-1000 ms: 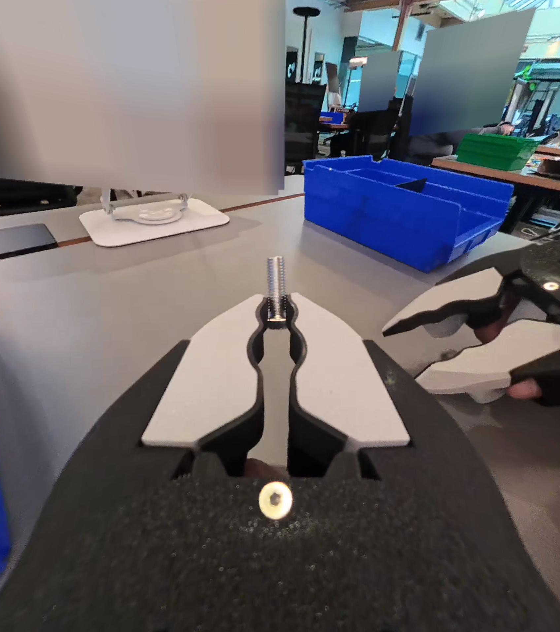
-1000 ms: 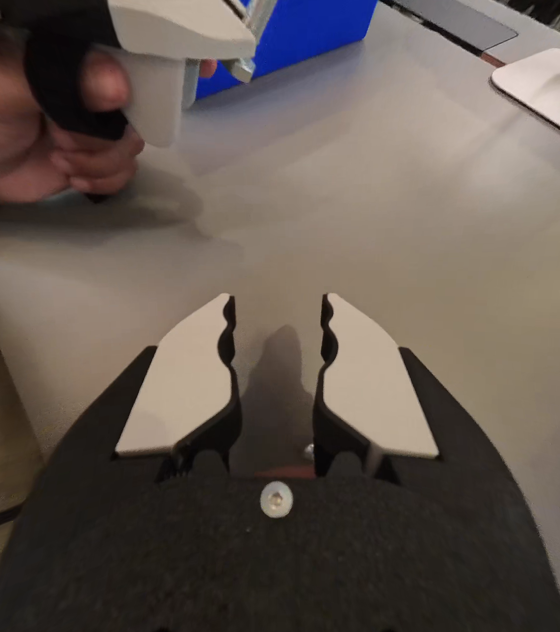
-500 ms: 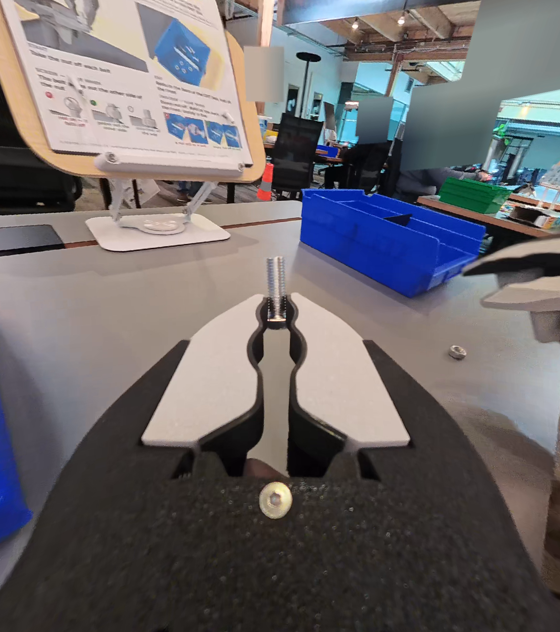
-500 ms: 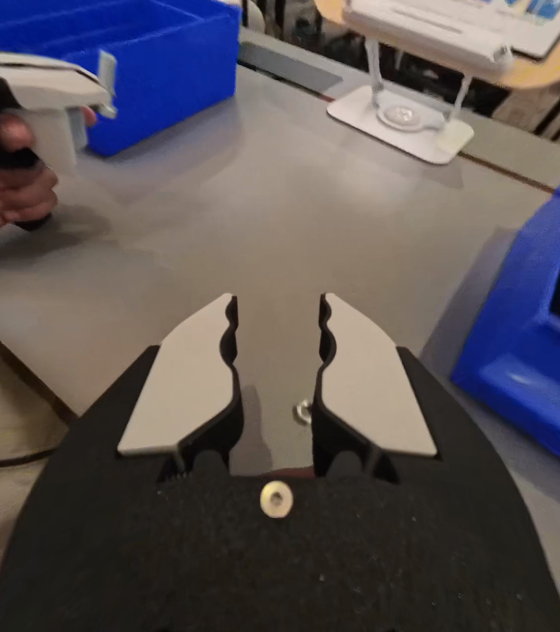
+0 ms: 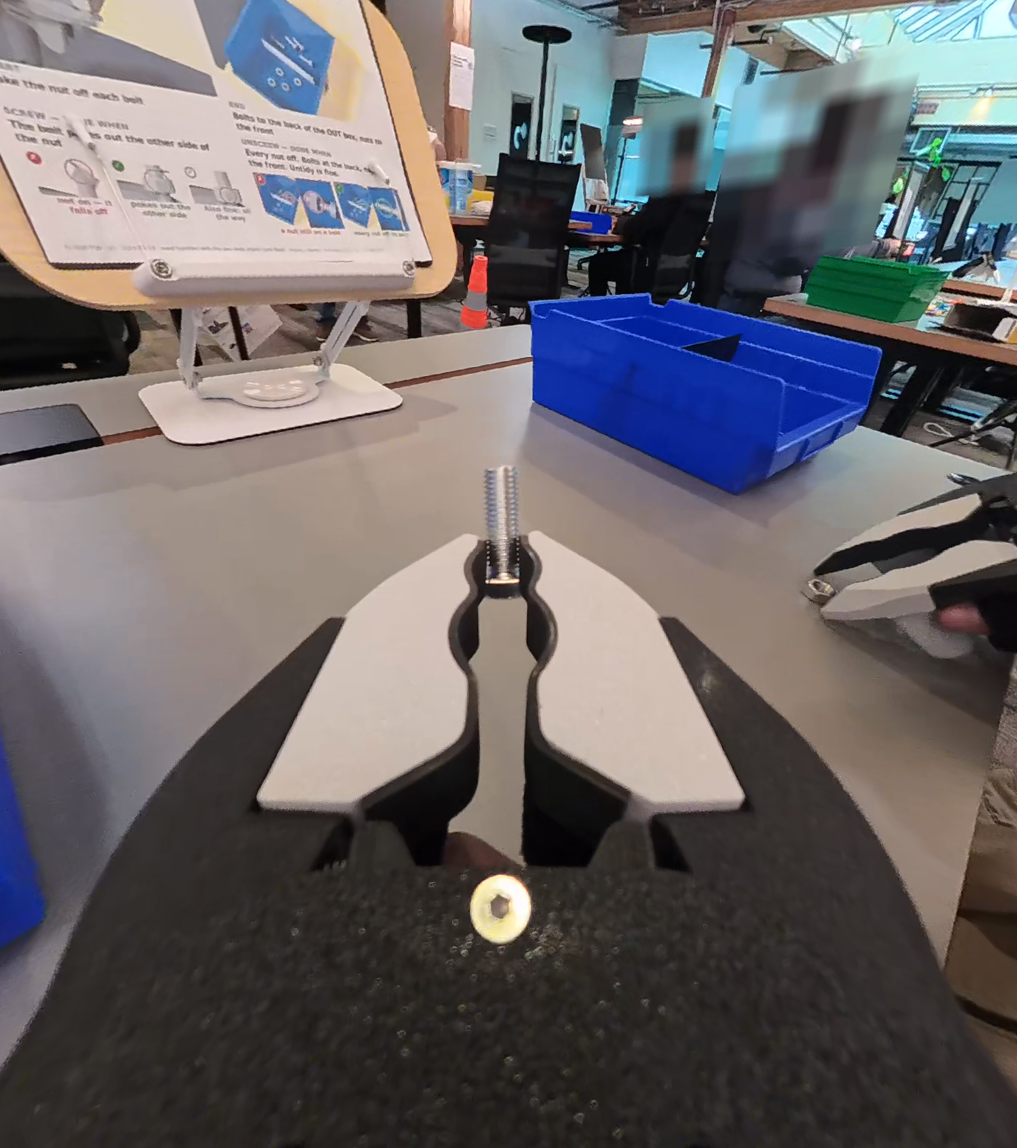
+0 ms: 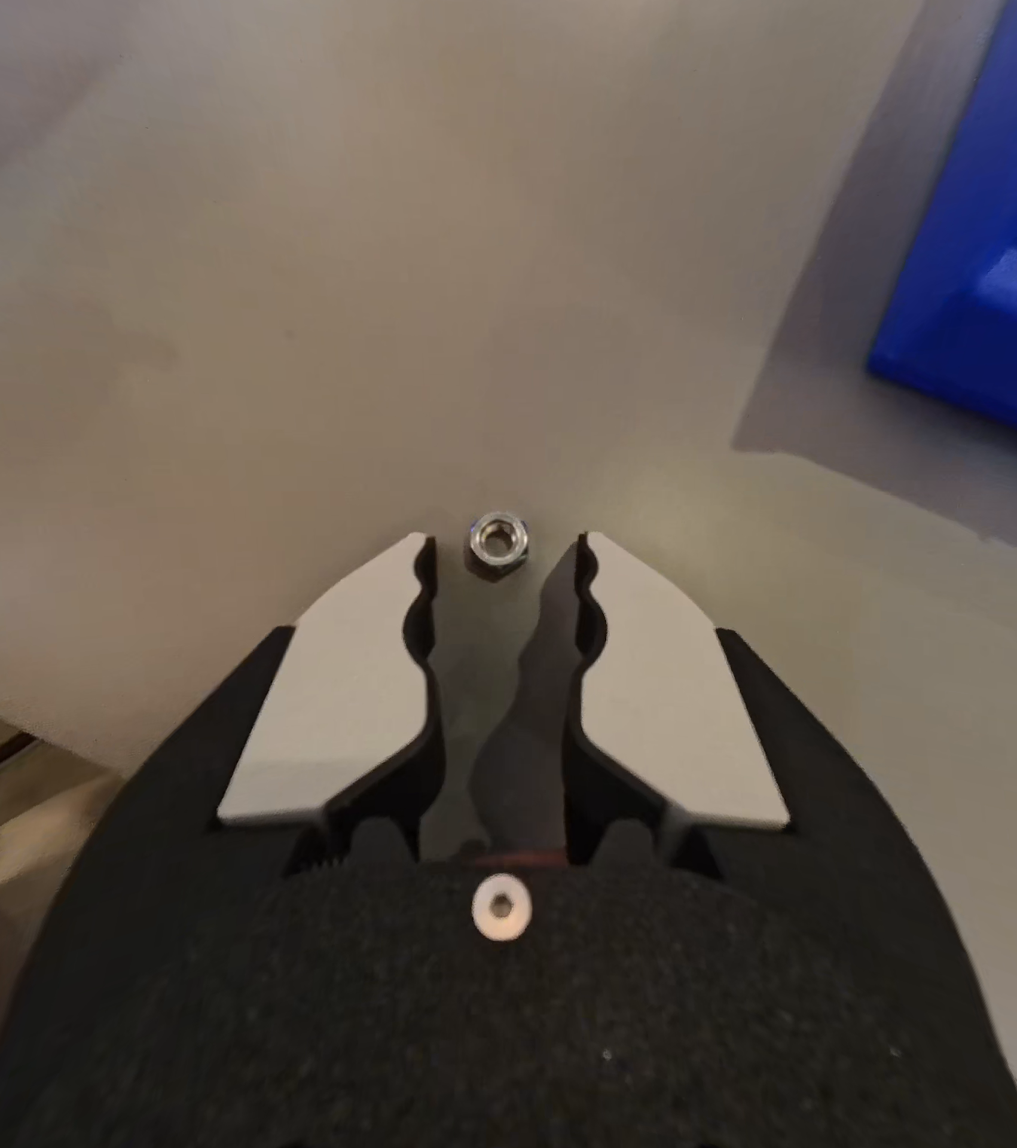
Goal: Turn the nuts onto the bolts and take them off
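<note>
Right hand-held gripper point(image 6: 502, 540) agape around nut point(image 6: 497, 545)

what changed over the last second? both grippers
The right gripper swung down over the table and now hangs open just short of the loose nut, which lies flat between its fingertips, not yet gripped. A second ago the nut was out of sight. The left gripper tilted up slightly but stayed shut on the bolt, threads pointing forward. The blue bin has not moved.

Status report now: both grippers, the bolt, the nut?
Left gripper shut on bolt, threads forward. Right gripper open, nut flat on table at its tips, ungripped. Nothing in the way.
</note>
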